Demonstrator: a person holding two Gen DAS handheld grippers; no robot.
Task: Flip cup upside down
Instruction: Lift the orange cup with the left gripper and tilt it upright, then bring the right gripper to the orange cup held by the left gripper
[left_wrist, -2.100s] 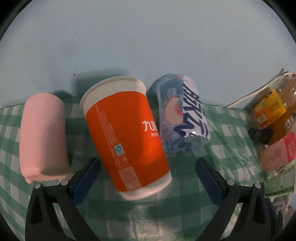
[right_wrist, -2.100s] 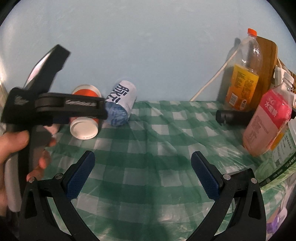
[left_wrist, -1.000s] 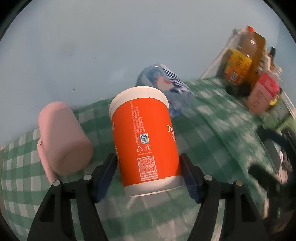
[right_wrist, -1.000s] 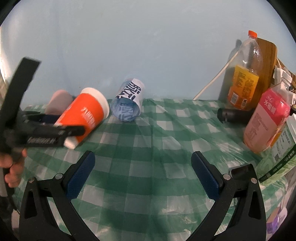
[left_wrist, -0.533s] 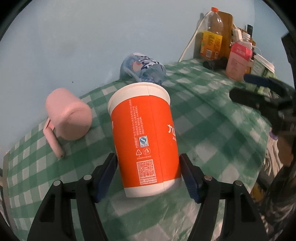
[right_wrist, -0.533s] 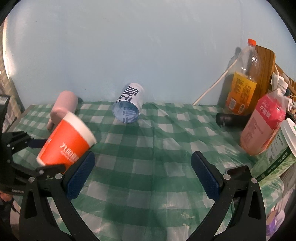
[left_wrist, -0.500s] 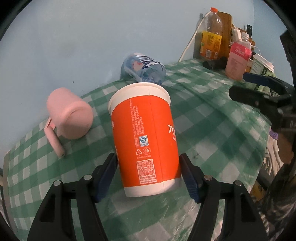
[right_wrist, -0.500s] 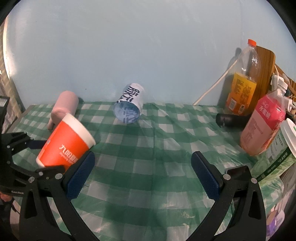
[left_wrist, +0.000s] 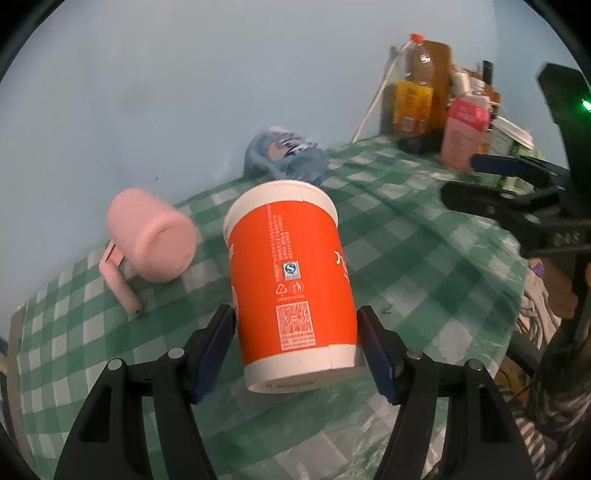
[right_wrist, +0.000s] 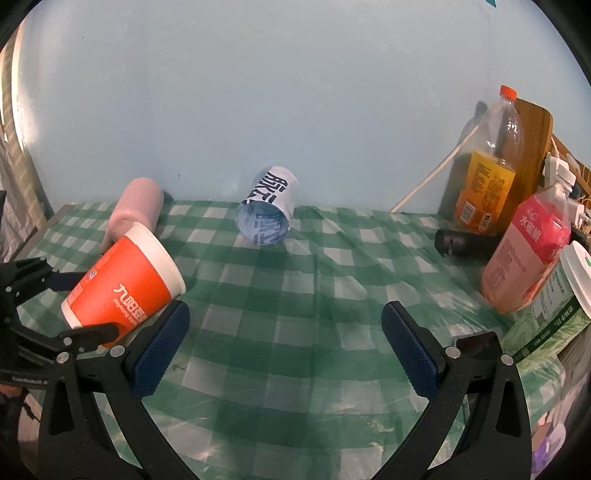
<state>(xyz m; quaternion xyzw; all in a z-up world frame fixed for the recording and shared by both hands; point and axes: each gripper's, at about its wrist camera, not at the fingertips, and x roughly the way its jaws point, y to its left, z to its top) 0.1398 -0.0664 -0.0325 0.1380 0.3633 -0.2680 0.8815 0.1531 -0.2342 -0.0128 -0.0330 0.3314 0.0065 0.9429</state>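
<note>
My left claw (left_wrist: 295, 347) pinches the orange cup (left_wrist: 291, 284), now lifted off the desk (right_wrist: 314, 295) at centre frame, ready for flipping; my right claw (right_wrist: 284, 347) stays spread.

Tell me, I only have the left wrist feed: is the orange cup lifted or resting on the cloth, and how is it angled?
Observer: In the right wrist view the orange cup is tilted, wide end up toward the wall and narrow end low. It looks clear of the cloth. The left gripper clamps it near the narrow end.
Operator: Right gripper holding anything?
Observer: No. The right gripper is wide open, with only cloth between its fingers.
Operator: Blue cup is a blur here. How does it lie?
Observer: The blue cup lies on its side near the wall, open mouth toward the right camera, well apart from the orange cup.
</note>
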